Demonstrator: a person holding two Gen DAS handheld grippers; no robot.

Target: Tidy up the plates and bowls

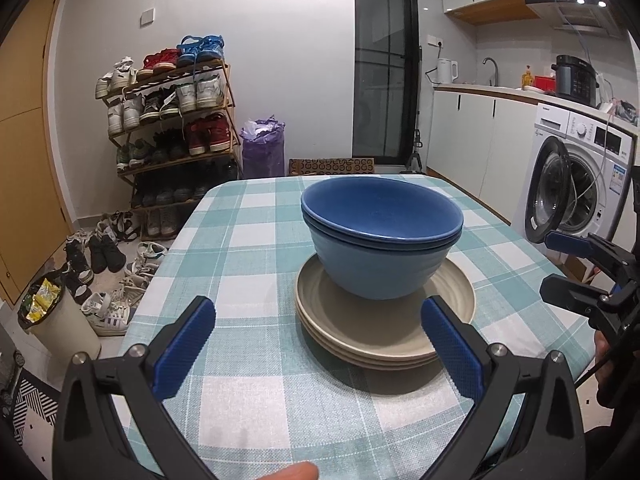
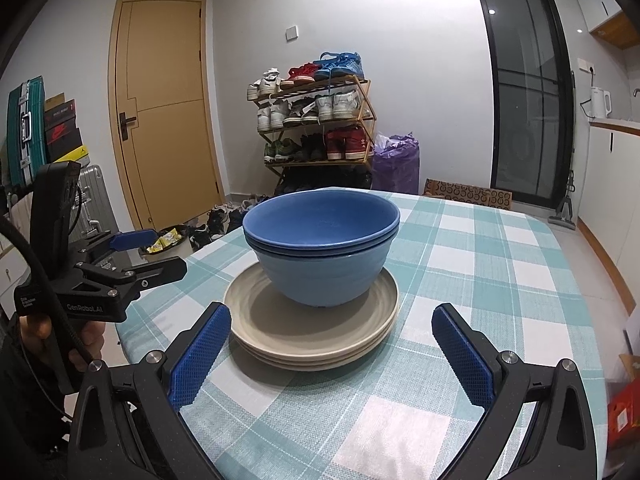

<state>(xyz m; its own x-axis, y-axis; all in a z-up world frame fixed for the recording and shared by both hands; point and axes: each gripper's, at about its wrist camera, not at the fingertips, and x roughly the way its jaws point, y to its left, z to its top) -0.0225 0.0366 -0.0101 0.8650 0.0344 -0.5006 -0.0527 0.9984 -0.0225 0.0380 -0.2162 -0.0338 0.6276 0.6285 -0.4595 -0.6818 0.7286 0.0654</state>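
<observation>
Two nested blue bowls (image 1: 380, 240) stand upright on a stack of three beige plates (image 1: 384, 332) on the checked table. The same bowls (image 2: 320, 248) and plates (image 2: 312, 332) show in the right wrist view. My left gripper (image 1: 318, 316) is open and empty, just short of the plates, its right finger beside the stack's near rim. It also shows at the left of the right wrist view (image 2: 156, 254). My right gripper (image 2: 332, 322) is open and empty in front of the plates, and shows at the right of the left wrist view (image 1: 556, 266).
The table (image 1: 248, 392) has a teal and white checked cloth. Left of it on the floor are a shoe rack (image 1: 172, 128), loose shoes and a bin (image 1: 60, 320). A washing machine (image 1: 576, 184) and counter stand to the right.
</observation>
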